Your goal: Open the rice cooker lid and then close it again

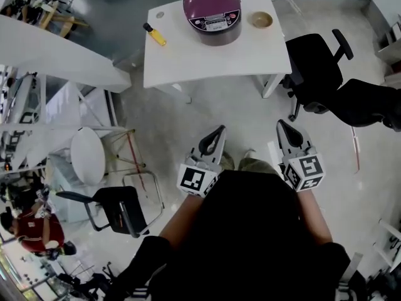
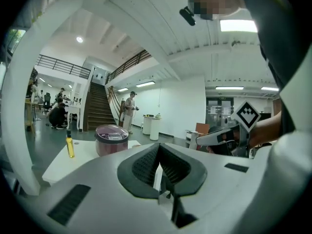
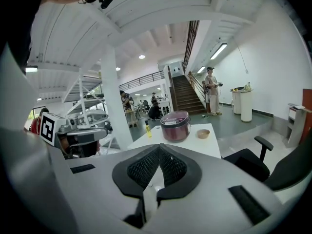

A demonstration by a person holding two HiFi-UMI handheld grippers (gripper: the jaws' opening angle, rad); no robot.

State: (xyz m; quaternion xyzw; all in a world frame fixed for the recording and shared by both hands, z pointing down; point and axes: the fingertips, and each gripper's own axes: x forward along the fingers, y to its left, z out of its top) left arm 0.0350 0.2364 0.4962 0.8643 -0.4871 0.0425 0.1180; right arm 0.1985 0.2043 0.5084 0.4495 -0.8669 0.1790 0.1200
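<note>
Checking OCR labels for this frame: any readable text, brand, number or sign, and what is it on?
Nothing reads clearly in any view.
On the rice cooker, the control panel: print present, too small to read.
On the yellow bottle: no legible label.
On the marker cube of the left gripper, and the one on the right gripper: black-and-white square patterns, no letters.
</note>
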